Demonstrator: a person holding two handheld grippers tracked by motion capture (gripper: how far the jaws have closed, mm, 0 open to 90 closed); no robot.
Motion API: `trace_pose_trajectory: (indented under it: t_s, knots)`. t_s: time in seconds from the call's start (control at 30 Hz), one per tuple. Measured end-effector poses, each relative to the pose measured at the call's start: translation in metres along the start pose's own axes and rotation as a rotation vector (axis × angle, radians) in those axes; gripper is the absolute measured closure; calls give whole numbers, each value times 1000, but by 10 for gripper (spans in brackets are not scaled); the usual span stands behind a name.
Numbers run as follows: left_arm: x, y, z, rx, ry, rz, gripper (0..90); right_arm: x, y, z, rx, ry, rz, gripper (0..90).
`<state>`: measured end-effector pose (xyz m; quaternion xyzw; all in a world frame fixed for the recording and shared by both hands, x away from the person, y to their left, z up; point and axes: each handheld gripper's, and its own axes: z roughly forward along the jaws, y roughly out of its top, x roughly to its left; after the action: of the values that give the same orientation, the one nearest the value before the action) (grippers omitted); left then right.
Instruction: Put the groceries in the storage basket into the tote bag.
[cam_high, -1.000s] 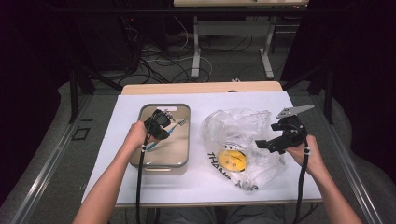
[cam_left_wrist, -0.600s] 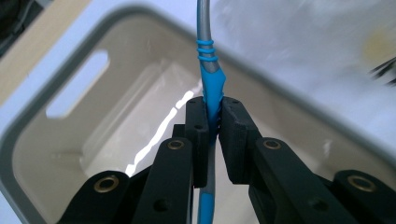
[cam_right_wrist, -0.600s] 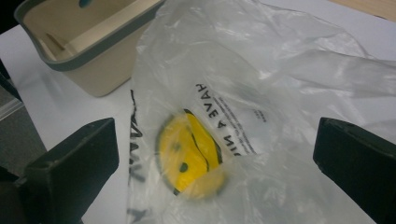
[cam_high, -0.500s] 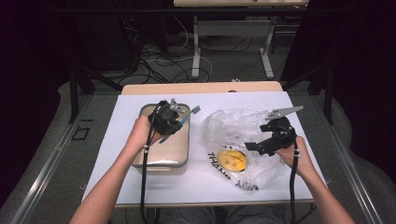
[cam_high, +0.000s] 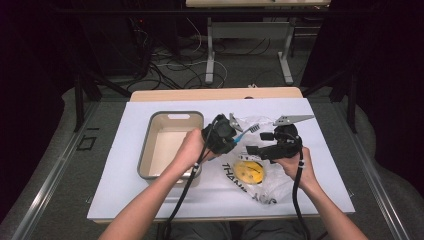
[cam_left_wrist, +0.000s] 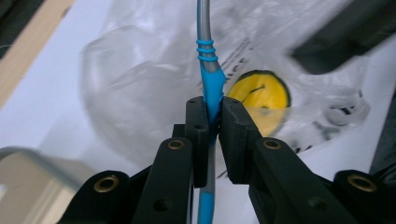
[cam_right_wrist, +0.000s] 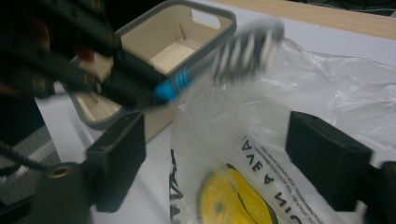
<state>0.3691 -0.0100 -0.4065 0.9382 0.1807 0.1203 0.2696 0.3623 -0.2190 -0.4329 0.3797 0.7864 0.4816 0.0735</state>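
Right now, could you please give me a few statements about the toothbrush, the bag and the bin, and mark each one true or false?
1. The left gripper is shut on the toothbrush. True.
2. The toothbrush lies inside the bin. False: it is held in the air over the plastic bag.
3. The plastic bag has a yellow round print. True.
4. The right gripper clamps the bin's rim. False: its jaws stand apart over the bag, though they have just been closing; no pad presses on anything.
5. The bin stands to the right of the bag in the high view. False: it stands to the left.
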Motion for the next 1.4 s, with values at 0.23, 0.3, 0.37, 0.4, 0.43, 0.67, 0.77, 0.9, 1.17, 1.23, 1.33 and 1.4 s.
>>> trace_pose_trajectory:
  t_s: [0.23,0.3,0.37,0.4,0.43,0.67,0.77,0.9,1.17,1.23,1.33,1.4]
  knots:
    - [-18,-3,32,-11,-57,2,824,-13,-11,6,-14,9,119,452]
    - [-22,-3,38,-17,-72,5,824,-17,-14,8,-29,19,153,570]
    - [-26,-3,42,-34,-85,1,824,-20,-16,9,-41,16,184,703]
    - [-28,-2,43,-45,-87,5,824,-21,-16,10,-47,21,194,773]
    - [-30,-1,44,-52,-81,8,824,-22,-16,9,-56,17,202,819]
    - [-31,-3,47,-94,-73,-13,727,-21,-13,-2,-73,18,188,900]
    - [-27,-10,42,-101,-67,-33,682,-27,-12,-12,-97,7,201,900]
    - [-21,-21,36,-109,-58,-59,641,-34,-8,-24,-134,-22,214,900]
    - [-18,-40,31,-96,-47,-89,540,-56,-15,-6,-123,-118,247,900]
    - [-16,-44,30,-97,-39,-104,524,-58,-19,6,-87,-122,264,900]
    - [-13,-48,29,-93,-34,-112,512,-62,-24,21,-31,-119,287,754]
    - [-12,-49,28,-88,-29,-113,501,-63,-22,24,20,-135,271,581]
